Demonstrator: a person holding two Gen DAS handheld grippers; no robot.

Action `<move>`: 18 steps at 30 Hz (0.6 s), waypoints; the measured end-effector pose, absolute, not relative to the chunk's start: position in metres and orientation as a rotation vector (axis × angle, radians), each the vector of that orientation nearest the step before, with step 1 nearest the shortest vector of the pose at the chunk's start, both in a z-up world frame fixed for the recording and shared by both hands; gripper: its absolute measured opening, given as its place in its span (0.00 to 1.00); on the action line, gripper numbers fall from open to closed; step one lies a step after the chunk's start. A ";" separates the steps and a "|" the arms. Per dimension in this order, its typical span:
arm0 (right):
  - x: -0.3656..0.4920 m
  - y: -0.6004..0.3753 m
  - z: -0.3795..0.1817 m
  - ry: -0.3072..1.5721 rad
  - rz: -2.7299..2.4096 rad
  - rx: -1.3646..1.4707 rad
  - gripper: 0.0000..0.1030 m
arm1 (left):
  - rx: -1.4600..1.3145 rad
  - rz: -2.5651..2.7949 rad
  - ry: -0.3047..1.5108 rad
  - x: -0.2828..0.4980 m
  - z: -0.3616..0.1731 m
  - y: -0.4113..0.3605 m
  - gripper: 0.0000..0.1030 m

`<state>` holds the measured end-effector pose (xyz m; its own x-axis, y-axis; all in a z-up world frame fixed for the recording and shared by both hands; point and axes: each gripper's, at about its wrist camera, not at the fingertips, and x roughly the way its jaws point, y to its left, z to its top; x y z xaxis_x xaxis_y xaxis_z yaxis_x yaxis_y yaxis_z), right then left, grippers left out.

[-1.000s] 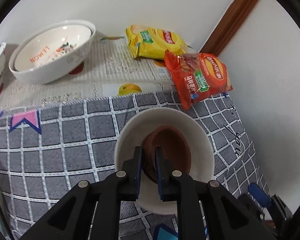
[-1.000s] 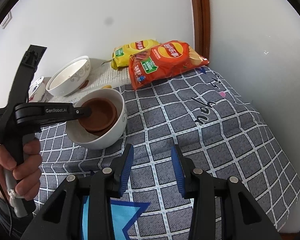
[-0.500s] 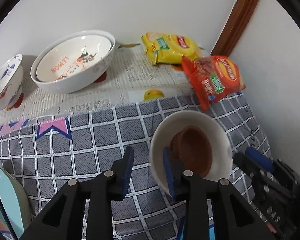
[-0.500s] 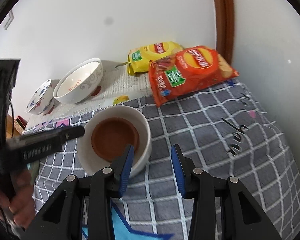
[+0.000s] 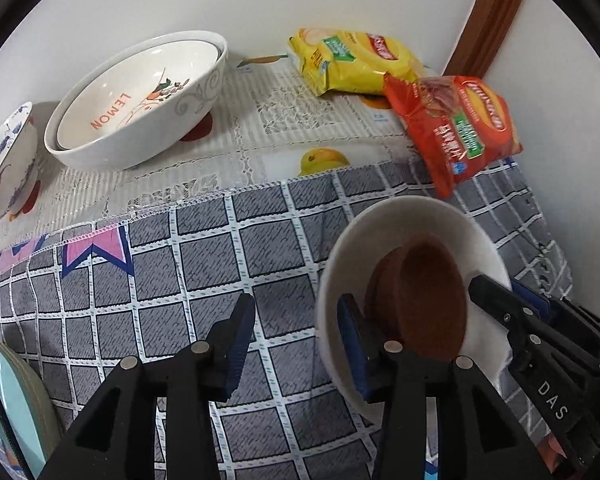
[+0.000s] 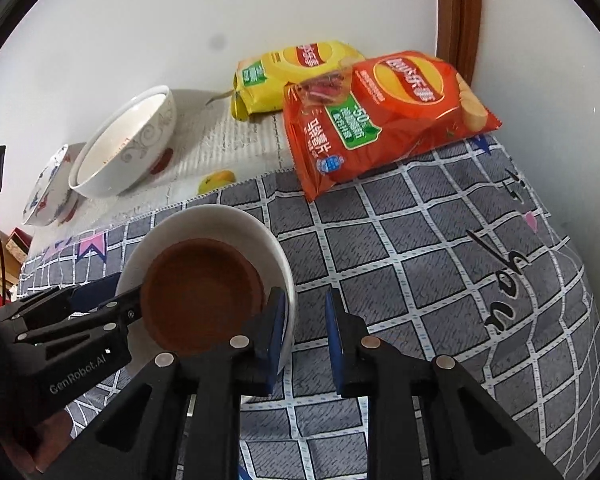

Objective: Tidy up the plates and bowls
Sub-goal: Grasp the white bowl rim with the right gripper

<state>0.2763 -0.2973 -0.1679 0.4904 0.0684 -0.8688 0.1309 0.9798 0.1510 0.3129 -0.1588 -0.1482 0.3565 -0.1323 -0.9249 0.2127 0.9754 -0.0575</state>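
A white bowl with a brown bowl inside stands on the grey checked cloth. My left gripper is open; its right finger is inside the white bowl's near rim, its left finger outside. My right gripper is open and straddles the white bowl's right rim, left finger inside, right finger outside. Two nested white bowls marked LEMON and a blue-patterned bowl stand at the back left.
A yellow chip bag and a red chip bag lie at the back by the wall and brown door frame. Pale green plates stand on edge at the lower left.
My left gripper let go of the brown bowl, opened and drew back left. My right gripper moved in over the white bowl's rim.
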 end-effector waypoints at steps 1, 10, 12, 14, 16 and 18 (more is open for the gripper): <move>0.278 -0.297 -0.170 1.063 -0.045 0.205 0.20 | 0.083 -0.219 1.182 0.313 -0.149 -0.159 0.39; 0.286 -0.296 -0.176 1.044 -0.064 0.195 0.22 | 0.074 -0.233 1.174 0.316 -0.156 -0.158 0.34; 0.286 -0.295 -0.178 1.039 -0.056 0.208 0.22 | 0.057 -0.249 1.176 0.317 -0.157 -0.158 0.27; 0.287 -0.296 -0.180 1.052 -0.045 0.220 0.19 | 0.038 -0.270 1.181 0.318 -0.158 -0.159 0.23; 0.289 -0.296 -0.179 1.053 -0.031 0.227 0.17 | 0.034 -0.277 1.180 0.319 -0.159 -0.160 0.21; 0.289 -0.295 -0.180 1.051 -0.018 0.233 0.12 | 0.028 -0.292 1.180 0.319 -0.159 -0.161 0.19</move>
<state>0.2894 -0.2954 -0.1797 0.4993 0.0961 -0.8611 0.1261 0.9752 0.1820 0.3191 -0.1610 -0.1595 0.3478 -0.2102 -0.9137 0.2395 0.9621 -0.1302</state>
